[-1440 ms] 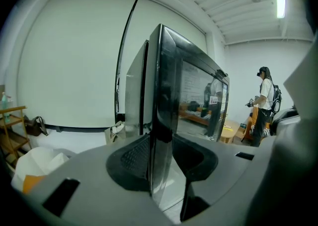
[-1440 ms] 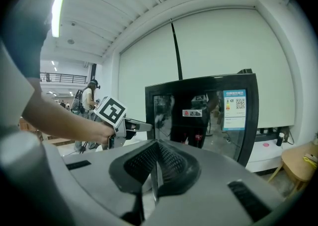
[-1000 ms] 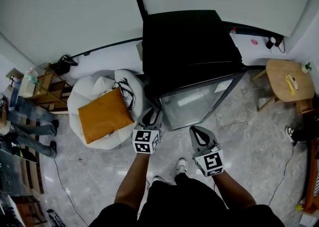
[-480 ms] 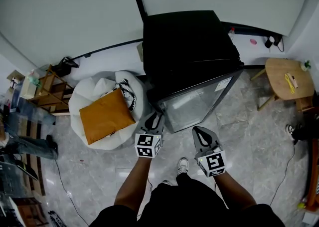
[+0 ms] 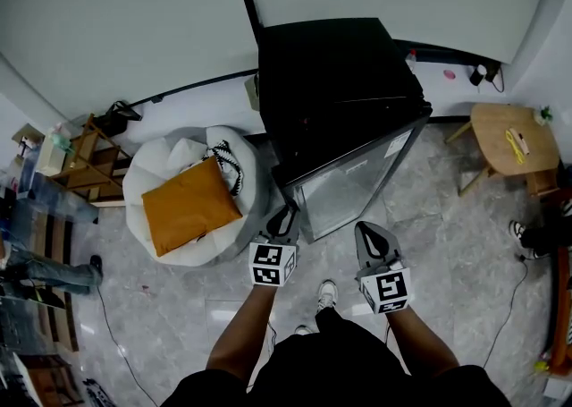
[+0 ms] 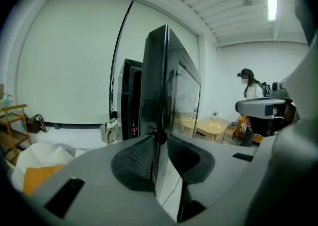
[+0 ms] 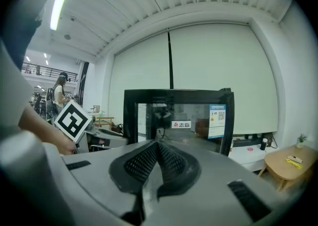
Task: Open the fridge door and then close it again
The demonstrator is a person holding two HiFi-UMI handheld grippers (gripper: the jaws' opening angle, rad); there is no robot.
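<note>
Fingers (image 6: 133, 159) of our left gripper (image 5: 286, 216) have just been closing, pinching the free edge of the ajar black-framed glass fridge door (image 5: 344, 190). Our right gripper (image 5: 368, 235) is pinched together, empty. We should follow the hinge's arc.

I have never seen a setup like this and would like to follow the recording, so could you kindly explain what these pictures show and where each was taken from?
There is no robot here. A person holds a hand-operated gripper in each hand, and the marker cubes are part of them. The head view comes from a camera on the person's head, looking steeply down at the tiled floor. The two gripper views come from cameras riding on each gripper, looking along its jaws. A black fridge stands by the wall, its glass fridge door ajar. Nearby are a white beanbag with an orange cushion and a small wooden table. The left gripper has just been closing its jaws and appears to pinch the door's free edge. The right gripper is shut and empty.
</note>
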